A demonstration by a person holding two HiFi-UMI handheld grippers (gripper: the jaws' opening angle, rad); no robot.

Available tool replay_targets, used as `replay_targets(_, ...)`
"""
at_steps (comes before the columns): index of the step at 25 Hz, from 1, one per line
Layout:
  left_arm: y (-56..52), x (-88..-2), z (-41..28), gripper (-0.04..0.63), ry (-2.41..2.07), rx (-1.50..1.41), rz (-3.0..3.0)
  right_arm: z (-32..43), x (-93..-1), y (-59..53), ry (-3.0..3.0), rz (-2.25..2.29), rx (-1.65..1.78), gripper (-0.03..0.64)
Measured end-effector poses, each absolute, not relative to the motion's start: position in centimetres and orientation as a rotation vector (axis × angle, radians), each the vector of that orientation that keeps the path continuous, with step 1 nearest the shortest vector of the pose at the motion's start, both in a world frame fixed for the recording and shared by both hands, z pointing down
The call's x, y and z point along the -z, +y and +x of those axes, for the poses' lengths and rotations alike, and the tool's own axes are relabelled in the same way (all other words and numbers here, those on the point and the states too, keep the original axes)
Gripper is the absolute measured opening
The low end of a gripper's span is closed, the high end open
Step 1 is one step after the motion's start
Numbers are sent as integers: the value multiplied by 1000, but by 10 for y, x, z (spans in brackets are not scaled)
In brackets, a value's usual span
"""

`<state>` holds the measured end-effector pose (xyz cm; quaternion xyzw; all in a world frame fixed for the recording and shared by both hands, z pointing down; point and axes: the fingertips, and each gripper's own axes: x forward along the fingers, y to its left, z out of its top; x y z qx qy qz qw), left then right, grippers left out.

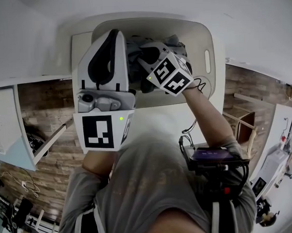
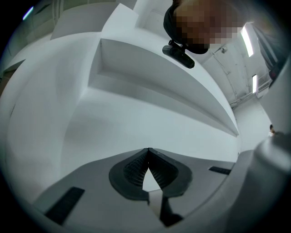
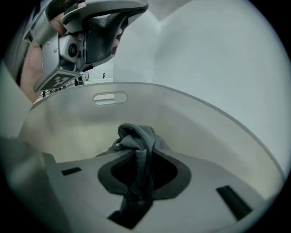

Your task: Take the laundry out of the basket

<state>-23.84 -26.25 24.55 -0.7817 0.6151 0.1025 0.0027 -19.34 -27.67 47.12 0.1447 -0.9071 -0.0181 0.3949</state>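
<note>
Laundry point(image 3: 136, 139) pinched in right gripper point(image 3: 137, 160), seemingly inside basket point(image 3: 68, 120).

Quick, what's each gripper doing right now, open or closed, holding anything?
Left gripper: jaws shut, nothing between them.
Right gripper: jaws closed on a crumpled grey cloth inside the white plastic basket.

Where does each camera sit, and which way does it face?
Head view: on the person's head, facing down at the basket; shows forearms, chest, left gripper, right gripper.
Left gripper view: on that gripper, facing white walls past shut jaws; the head camera shows.
Right gripper view: on that gripper, facing into the basket, jaws pinching a grey garment.
Shared: basket and left gripper, in head and right gripper views.
</note>
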Motion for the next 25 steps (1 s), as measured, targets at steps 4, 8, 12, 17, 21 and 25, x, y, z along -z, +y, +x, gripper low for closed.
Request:
replay_targets(4,-261,-242,-233,8,1917,-312,-2445,-185,-460,-284,-2347,439,-1,72)
replay_targets(8,-258,-237,-228,8,1904,-301,-2438,-175,-444,-293,-2404,526,-38,69)
replay_targets(12,-251,-230,-224,8,1885,-289,-2427,-168,-422,-299,-2469,616,-45,67)
replay_targets(17,-241,-220,-214,8,1853,-278,-2415,-157,-381,-306,-2569,734,-40,66)
replay_targets(21,-229,-207,-204,8,1818,-277,-2404,-148,-339,-304,-2651,817,-19,66)
replay_targets(25,-213,-193,-192,8,1787,-281,-2387,-139,-291,-296,-2741,880,25,66)
